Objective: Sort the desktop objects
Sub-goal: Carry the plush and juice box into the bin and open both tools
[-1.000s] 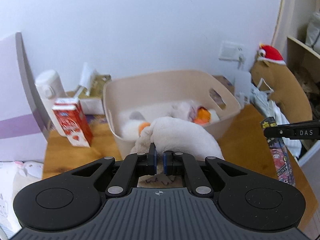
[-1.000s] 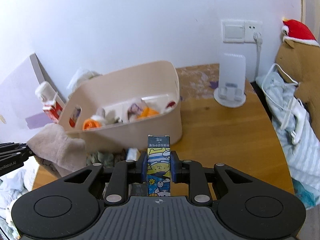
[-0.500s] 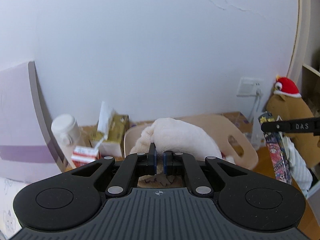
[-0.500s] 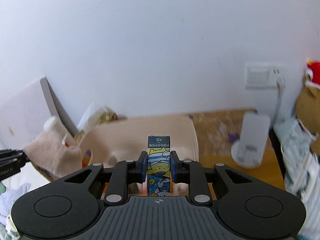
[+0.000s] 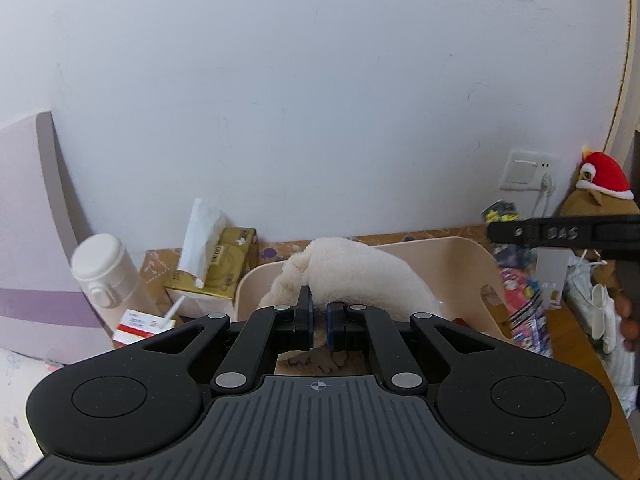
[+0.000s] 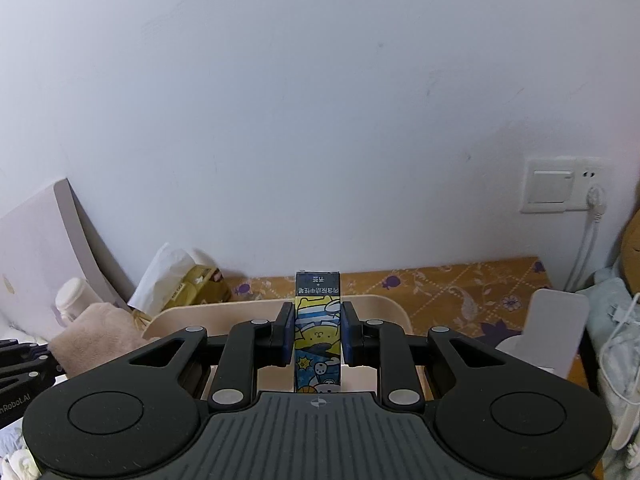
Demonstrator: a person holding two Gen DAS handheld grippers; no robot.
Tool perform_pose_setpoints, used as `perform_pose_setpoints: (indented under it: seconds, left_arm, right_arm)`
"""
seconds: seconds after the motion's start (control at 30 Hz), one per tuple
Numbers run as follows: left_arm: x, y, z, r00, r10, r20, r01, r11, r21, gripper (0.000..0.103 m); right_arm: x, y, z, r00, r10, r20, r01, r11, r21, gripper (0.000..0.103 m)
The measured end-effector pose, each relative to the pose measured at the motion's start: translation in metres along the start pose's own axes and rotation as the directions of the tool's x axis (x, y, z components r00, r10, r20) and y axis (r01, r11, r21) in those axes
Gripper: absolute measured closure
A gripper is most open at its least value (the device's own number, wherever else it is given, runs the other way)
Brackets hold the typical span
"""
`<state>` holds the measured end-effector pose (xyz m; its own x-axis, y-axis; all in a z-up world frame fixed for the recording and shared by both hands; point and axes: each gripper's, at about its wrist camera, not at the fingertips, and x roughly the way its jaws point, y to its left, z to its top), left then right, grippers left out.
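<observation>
Both grippers loaded, held above the beige bin [image 5: 460,264].

Left wrist view: I see my left gripper [image 5: 319,320] clenched on a cream plush towel [image 5: 360,276], fluffy and bunched, its bulk draped forward over the bin's near rim. Left of the bin stand a gold tissue box [image 5: 224,268], a white bottle [image 5: 104,272] and a red-and-white carton [image 5: 140,326]. My right gripper [image 5: 560,234] crosses above the bin's right side, a printed pack hanging under it. Right wrist view: my right gripper [image 6: 318,334] grips a narrow cartoon-printed box [image 6: 318,320], blue, yellow and white with a dark top band of text, upright over the bin [image 6: 384,308]. The towel [image 6: 100,334] hangs at the bin's left end.
</observation>
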<state>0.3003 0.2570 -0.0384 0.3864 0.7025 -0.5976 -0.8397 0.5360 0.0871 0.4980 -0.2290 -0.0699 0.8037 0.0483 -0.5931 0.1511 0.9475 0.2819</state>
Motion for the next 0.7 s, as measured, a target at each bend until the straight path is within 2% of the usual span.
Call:
perform_pose_setpoints:
  seconds: [0.1, 0.3, 0.4, 0.63, 0.7]
  left_arm:
    - [0.012, -0.005, -0.003, 1.0, -0.006, -0.011, 0.007, 1.0, 0.024, 0.098]
    - [0.037, -0.009, -0.022, 0.995, 0.007, -0.095, -0.001, 0.998, 0.069, 0.098]
    - [0.044, -0.005, -0.033, 0.99, 0.003, -0.144, 0.004, 0.999, 0.049, 0.098]
    - [0.047, -0.006, -0.043, 0.981, 0.001, -0.193, 0.003, 1.0, 0.02, 0.097]
    - [0.046, -0.006, -0.044, 0.978, 0.006, -0.209, -0.003, 1.0, 0.015, 0.094]
  right_arm:
    - [0.013, -0.001, -0.002, 1.0, 0.003, -0.017, -0.003, 1.0, -0.01, 0.082]
    - [0.027, -0.003, -0.008, 0.999, -0.015, -0.03, 0.014, 0.999, -0.044, 0.082]
    - [0.034, -0.004, -0.009, 0.999, -0.026, -0.03, 0.024, 0.998, -0.053, 0.082]
    - [0.053, 0.003, -0.01, 0.997, -0.036, -0.063, 0.026, 0.989, -0.148, 0.082]
    - [0.056, 0.004, -0.011, 0.996, -0.032, -0.083, 0.019, 0.988, -0.152, 0.081]
